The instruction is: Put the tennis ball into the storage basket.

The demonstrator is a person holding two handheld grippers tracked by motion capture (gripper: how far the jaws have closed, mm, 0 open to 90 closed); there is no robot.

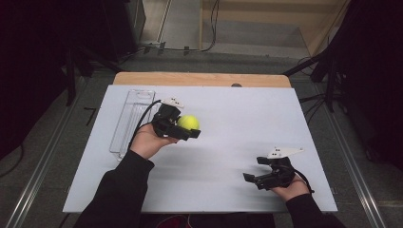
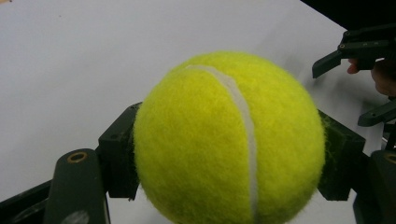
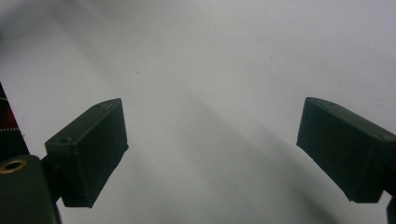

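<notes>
left of centre in the high view, the left gripper point(image 1: 189, 128) clamps the tennis ball point(image 1: 188, 122); lower right, the right gripper point(image 1: 252, 175) gapes empty over the surface point(image 1: 237, 118).

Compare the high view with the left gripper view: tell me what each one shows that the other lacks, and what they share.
High view alone: the clear plastic tray beside the person's left hand, and the wooden table edge.

Left gripper view alone: the ball's white seam and both black pads pressing its sides.

Both: the tennis ball clamped in the left gripper, the open right gripper farther off, and the white table.
</notes>
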